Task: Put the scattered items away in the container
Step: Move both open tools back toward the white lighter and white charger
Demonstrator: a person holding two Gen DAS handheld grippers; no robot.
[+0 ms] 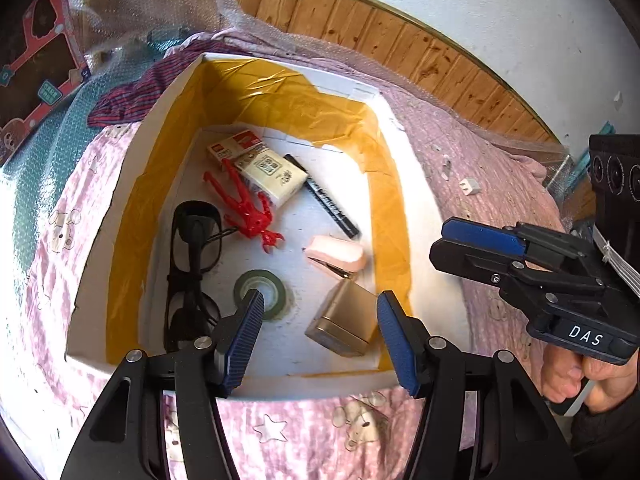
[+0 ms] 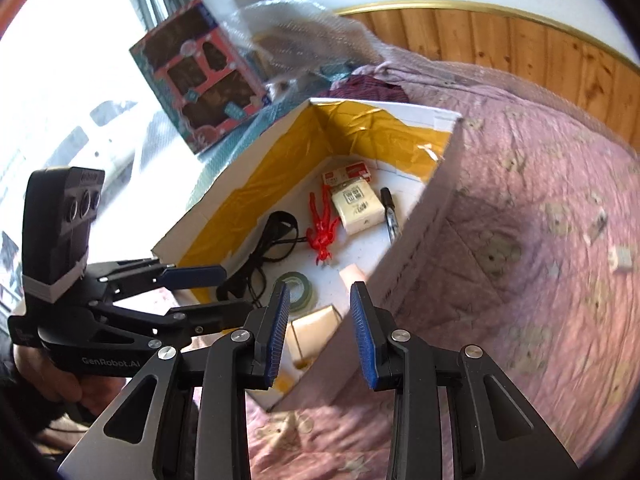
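Both the left hand-held gripper (image 1: 320, 336) and the right hand-held gripper (image 2: 320, 332) are hanging released, empty; the small white plug (image 1: 469, 187), possibly blurred, is risking being overlooked outside the box (image 1: 120, 184).

"DAS" on right tool (image 1: 460, 246); "GenRobot.AI" on left tool (image 2: 200, 294).

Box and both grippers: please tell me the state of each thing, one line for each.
Box: open at the top, on the pink quilt.
Glasses: folded, inside.
Green tape roll: lying flat, inside.
Black marker: capped, lying flat inside.
Gold tin: lid closed, tilted, inside.
Left gripper: open, empty.
Right gripper: open, empty.
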